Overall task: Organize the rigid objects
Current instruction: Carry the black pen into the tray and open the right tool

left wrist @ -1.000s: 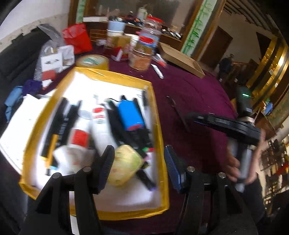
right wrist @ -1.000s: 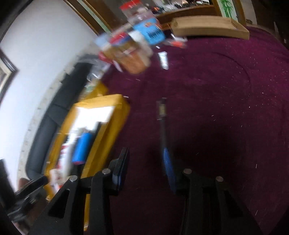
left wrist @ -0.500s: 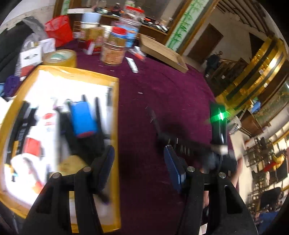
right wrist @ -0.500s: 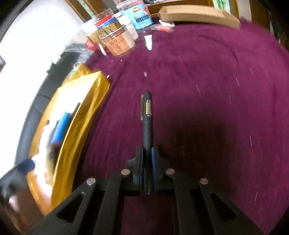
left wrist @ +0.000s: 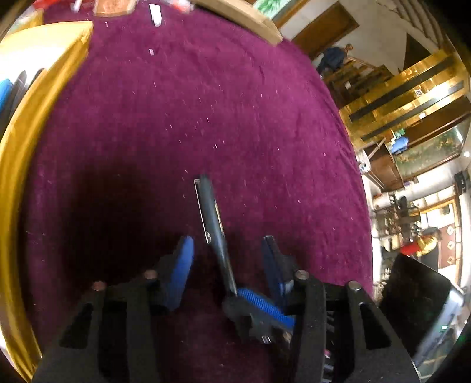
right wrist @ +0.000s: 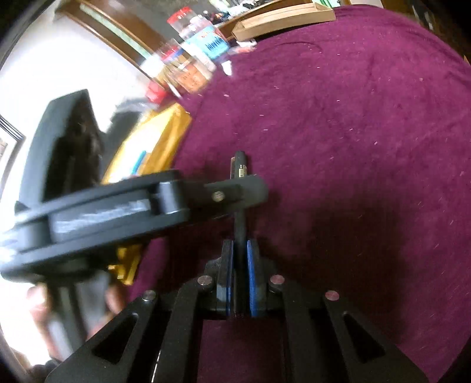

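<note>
A black pen (right wrist: 240,168) with a clip sticks forward out of my right gripper (right wrist: 240,250), whose blue pads are shut on its lower end above the purple tablecloth (right wrist: 353,132). In the left wrist view the same pen (left wrist: 210,212) runs up between the fingers of my left gripper (left wrist: 226,247). Those jaws are closing, with a gap on each side of the pen. The right gripper's blue pad (left wrist: 262,306) shows low in that view. One of the left gripper's fingers (right wrist: 235,191) crosses in front of the pen in the right wrist view.
A yellow-rimmed tray (left wrist: 17,141) holding pens and a blue object lies to the left, also visible as the tray (right wrist: 164,138). Jars (right wrist: 191,73) and a flat cardboard box (right wrist: 282,17) stand at the table's far edge. A hand (right wrist: 112,297) grips the left tool.
My right gripper has shut on the black pen. My left gripper swung away from the tray to the right, came over the pen, and its jaws have narrowed.
</note>
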A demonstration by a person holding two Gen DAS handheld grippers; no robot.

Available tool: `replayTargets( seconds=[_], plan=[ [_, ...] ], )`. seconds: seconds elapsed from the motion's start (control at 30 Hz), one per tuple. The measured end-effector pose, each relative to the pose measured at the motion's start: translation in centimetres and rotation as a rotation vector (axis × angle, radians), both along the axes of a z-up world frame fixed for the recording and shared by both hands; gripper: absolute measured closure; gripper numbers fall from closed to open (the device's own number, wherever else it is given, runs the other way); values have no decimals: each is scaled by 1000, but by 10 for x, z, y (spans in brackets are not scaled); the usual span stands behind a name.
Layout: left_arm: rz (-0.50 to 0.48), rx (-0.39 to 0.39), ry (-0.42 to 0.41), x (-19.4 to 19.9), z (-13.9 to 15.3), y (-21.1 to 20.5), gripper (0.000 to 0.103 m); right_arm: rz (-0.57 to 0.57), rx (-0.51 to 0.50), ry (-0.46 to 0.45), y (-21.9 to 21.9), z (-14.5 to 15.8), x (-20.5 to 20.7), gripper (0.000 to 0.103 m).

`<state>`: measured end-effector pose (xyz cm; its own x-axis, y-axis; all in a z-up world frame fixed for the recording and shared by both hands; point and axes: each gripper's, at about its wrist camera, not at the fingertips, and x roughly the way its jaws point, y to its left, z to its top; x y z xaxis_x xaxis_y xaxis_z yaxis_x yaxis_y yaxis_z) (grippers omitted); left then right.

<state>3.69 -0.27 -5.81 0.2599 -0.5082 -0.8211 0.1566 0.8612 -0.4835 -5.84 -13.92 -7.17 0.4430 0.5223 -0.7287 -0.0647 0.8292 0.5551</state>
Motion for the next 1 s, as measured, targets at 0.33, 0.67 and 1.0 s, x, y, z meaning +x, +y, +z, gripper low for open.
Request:
replayTargets(
  seconds=[0.33, 0.67, 1.0],
  plan=[
    [94, -76, -8, -15, 4, 37, 96, 110, -42, -92, 45, 14, -13, 95],
    [307, -33, -151, -23, 59, 140, 95, 348, -60, -211, 152, 56, 17, 95],
    [359, -59, -96, 23, 28, 186, 95, 391, -71, -133, 196, 34, 68, 94]
  ],
)
